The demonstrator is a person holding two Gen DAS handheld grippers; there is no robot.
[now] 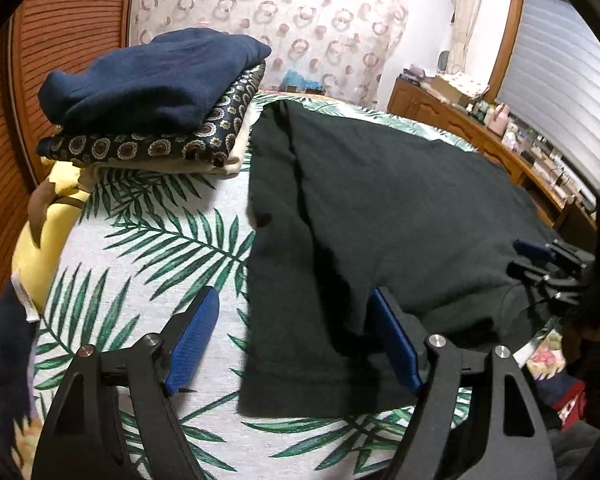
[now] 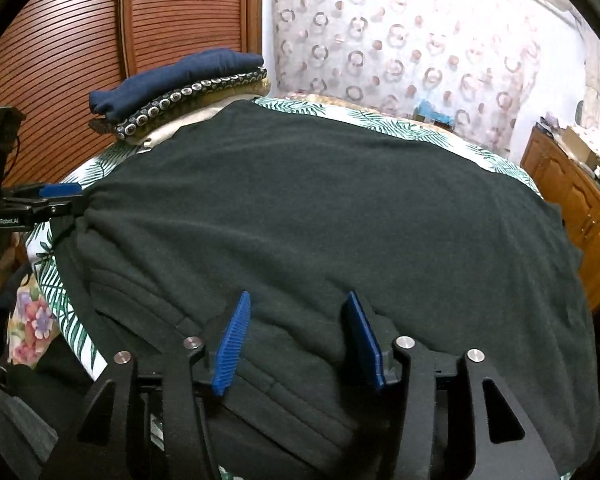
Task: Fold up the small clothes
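One dark green garment (image 2: 320, 208) spread flat on palm-print bed (image 1: 148, 248). One stack of three folded clothes (image 1: 152, 100) at far left. Two tools, both angled down. Left tool (image 1: 294, 344) released, jaws wide, straddling garment's edge. Right tool (image 2: 300, 340) released, jaws apart over near hem, nothing pinched.

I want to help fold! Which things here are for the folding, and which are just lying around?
For the folding:
- dark green garment, spread on the bed
- pile of folded clothes, navy one on top
- left gripper and right gripper, both open

Just lying about:
- leaf-print bedsheet
- yellow cloth
- wooden dresser with small clutter
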